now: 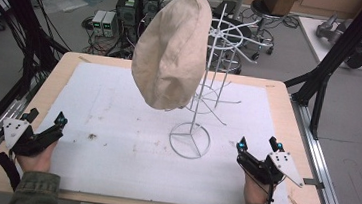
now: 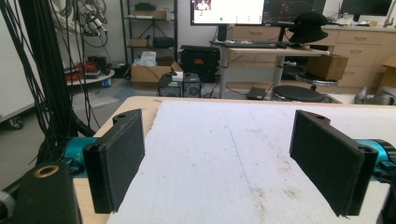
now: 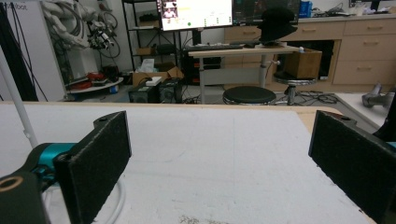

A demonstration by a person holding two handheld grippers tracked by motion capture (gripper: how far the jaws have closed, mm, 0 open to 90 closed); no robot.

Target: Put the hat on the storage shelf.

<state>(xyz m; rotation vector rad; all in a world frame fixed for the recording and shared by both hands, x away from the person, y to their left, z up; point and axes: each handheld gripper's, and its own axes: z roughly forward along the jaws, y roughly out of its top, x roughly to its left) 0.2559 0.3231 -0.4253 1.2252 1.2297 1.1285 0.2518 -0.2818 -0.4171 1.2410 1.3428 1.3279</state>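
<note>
While I hold the left gripper (image 1: 45, 120) and right gripper (image 1: 259, 142) wide apart near the table's front corners, the beige cap (image 1: 171, 51) hangs on the white wire rack (image 1: 192, 133); no writing is legible.

Both sleeves (image 1: 35, 188) are showing olive-green cloth. The left gripper (image 1: 46, 117) and right gripper (image 1: 257, 143) are wearing black bodies, teal collars behind the jaws, and grey three-cornered plates dotted with small holes. Flat black pads (image 2: 122, 156) with a grainy face are lining the jaws; black cables are trailing back.
</note>
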